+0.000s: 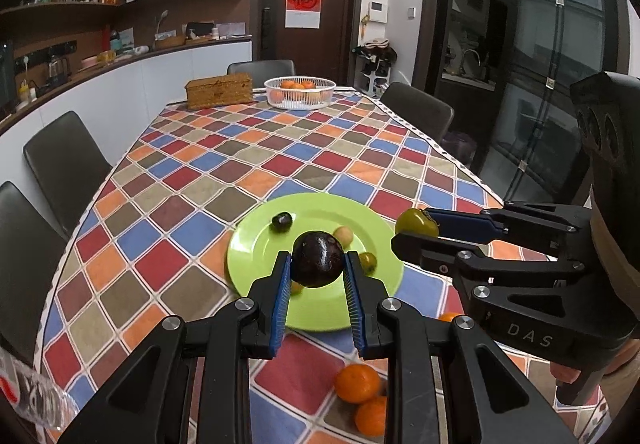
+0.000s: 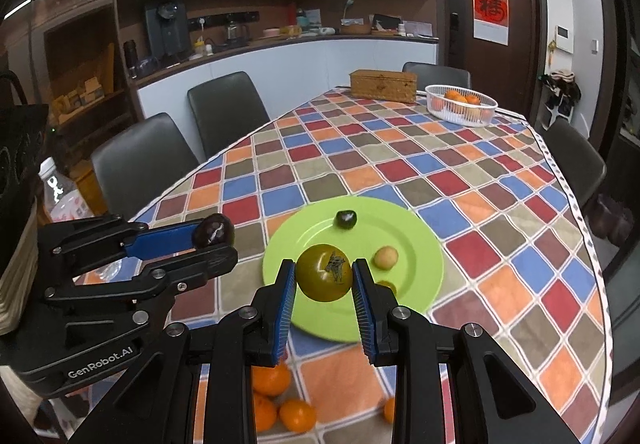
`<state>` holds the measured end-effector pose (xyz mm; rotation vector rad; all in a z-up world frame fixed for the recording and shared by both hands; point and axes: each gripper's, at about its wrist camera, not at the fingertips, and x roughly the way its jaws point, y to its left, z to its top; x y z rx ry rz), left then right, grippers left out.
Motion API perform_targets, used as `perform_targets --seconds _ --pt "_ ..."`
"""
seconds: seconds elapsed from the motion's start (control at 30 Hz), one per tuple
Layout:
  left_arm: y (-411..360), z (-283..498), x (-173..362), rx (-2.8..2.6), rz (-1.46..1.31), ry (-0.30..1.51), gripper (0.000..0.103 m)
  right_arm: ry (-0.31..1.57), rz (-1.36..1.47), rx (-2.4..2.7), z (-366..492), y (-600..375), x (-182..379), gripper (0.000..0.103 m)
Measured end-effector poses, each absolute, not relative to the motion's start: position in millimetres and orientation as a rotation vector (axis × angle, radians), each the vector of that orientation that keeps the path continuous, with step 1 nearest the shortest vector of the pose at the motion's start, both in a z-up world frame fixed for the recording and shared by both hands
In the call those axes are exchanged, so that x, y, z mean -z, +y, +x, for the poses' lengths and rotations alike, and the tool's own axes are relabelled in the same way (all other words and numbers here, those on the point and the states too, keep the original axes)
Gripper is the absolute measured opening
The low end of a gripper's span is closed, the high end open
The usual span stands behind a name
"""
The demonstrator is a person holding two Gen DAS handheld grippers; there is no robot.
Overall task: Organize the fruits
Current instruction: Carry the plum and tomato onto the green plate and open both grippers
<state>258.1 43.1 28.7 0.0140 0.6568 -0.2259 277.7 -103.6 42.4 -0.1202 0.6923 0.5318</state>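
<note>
A dark round fruit is held clamped between the pads of the left gripper, above the green plate on the checked counter. A green tomato-like fruit is gripped likewise by the right gripper. Three or four small fruits, partly hidden, are seen on the plate; oranges lie on the counter just beside it, and a white basket of oranges stands at the far end.

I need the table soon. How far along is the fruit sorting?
Done: some oranges sit in the white basket. In hand: the left gripper holds a dark plum, the right gripper a green tomato. Left: small fruits on the green plate and loose oranges at the near table edge.
</note>
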Motion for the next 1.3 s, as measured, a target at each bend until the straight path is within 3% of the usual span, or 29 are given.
perform_targets --seconds 0.8,1.17,1.3 --pt "66 376 30 0.233 0.003 0.812 0.026 0.895 -0.094 -0.531 401 -74 14 0.030" --pt "66 400 46 0.217 -0.008 0.861 0.026 0.957 -0.077 -0.459 429 -74 36 0.030" --pt "66 398 43 0.213 0.003 0.854 0.031 0.953 -0.062 -0.434 430 -79 33 0.030"
